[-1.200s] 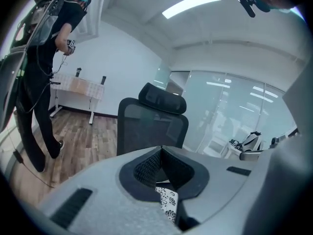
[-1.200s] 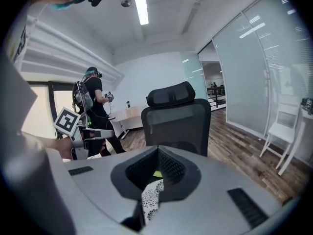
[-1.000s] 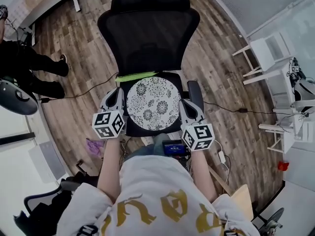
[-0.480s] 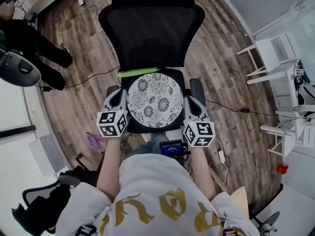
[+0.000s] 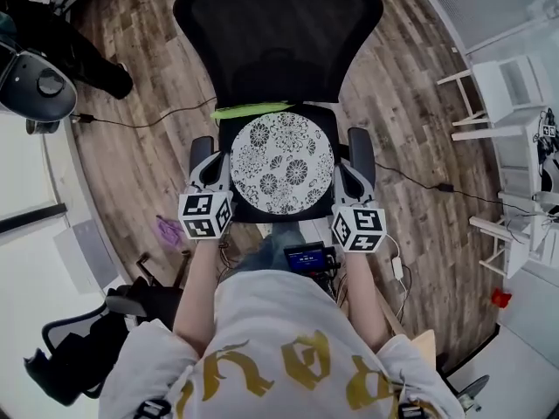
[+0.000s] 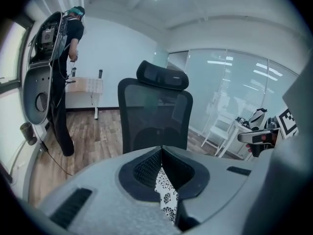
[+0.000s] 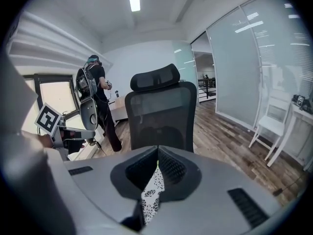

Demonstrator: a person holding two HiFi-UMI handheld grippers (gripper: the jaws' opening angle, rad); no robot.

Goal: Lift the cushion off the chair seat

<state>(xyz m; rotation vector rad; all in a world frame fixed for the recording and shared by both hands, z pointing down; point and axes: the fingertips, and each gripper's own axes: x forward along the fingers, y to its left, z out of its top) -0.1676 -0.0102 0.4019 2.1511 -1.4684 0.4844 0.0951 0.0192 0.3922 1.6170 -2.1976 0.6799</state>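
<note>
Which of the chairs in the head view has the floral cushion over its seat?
The black mesh-backed office chair at centre, under the cushion; the white chair at right is bare.

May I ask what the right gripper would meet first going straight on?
Probably the office chair's black mesh backrest; the right gripper, shut on the round floral cushion, points at it.

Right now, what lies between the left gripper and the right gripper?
The round flowered cushion lies there. The head view shows it, with the left gripper and right gripper at its sides.
</note>
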